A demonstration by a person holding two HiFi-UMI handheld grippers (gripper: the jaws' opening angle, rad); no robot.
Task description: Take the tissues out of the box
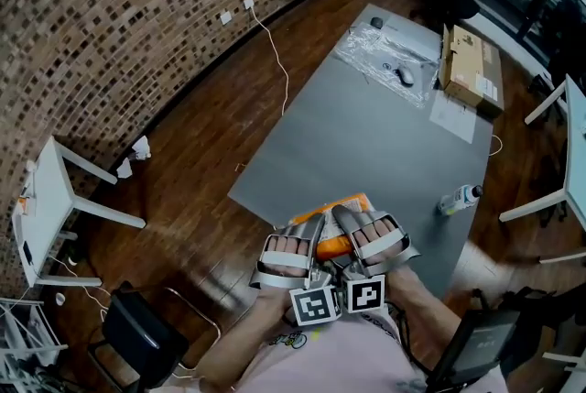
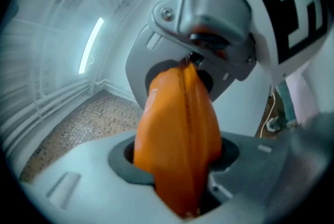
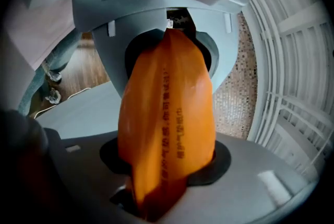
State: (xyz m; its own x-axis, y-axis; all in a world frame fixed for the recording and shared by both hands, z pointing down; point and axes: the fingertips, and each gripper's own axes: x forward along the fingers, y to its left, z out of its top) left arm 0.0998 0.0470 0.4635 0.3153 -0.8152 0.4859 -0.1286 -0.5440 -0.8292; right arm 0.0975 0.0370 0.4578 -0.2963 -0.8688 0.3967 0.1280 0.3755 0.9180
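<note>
While the head view has the left gripper (image 1: 295,246) and right gripper (image 1: 368,234) side by side at the grey table's (image 1: 366,135) near edge, the left gripper view shows jaws clamped on the orange tissue pack (image 2: 180,134), and the right gripper view likewise.

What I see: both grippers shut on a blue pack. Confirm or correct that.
Wrong on colour: the pack is orange, not blue, as both gripper views show. The rest stands: the left gripper and right gripper are both shut on it.
</note>
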